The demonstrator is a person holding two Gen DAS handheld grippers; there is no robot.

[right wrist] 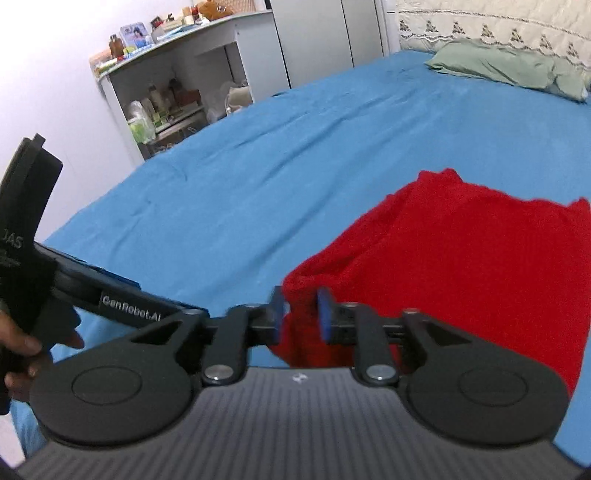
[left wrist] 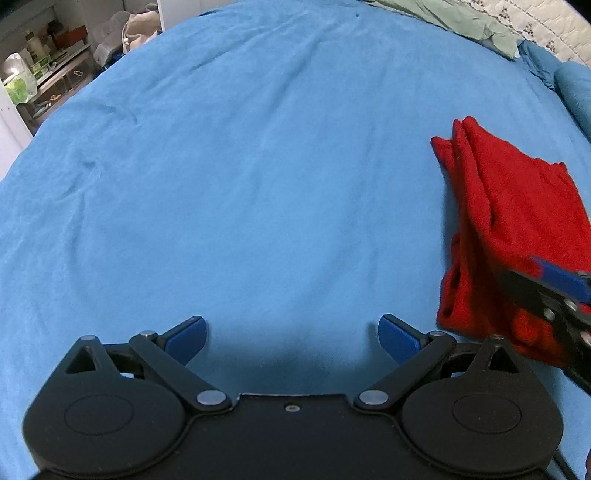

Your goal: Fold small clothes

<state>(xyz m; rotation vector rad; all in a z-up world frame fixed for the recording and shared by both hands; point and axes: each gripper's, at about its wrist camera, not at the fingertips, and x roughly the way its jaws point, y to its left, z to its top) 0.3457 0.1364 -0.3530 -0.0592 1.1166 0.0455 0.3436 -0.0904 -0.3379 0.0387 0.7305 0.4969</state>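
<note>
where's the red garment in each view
Left wrist: red garment at the right edge, folded on the blue sheet.
Right wrist: lower right, its near corner between the right gripper pads.
Shared landmark: green pillow at the bed's far end.

bed [left wrist: 258,166], blue sheet | on it: folded red garment [left wrist: 517,206], green pillow [right wrist: 498,66]

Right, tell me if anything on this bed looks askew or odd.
Nothing is damaged or spilled. The red garment lies folded on the blue sheet, but its left edge bunches into loose ridges, with one corner between the right gripper pads.
</note>
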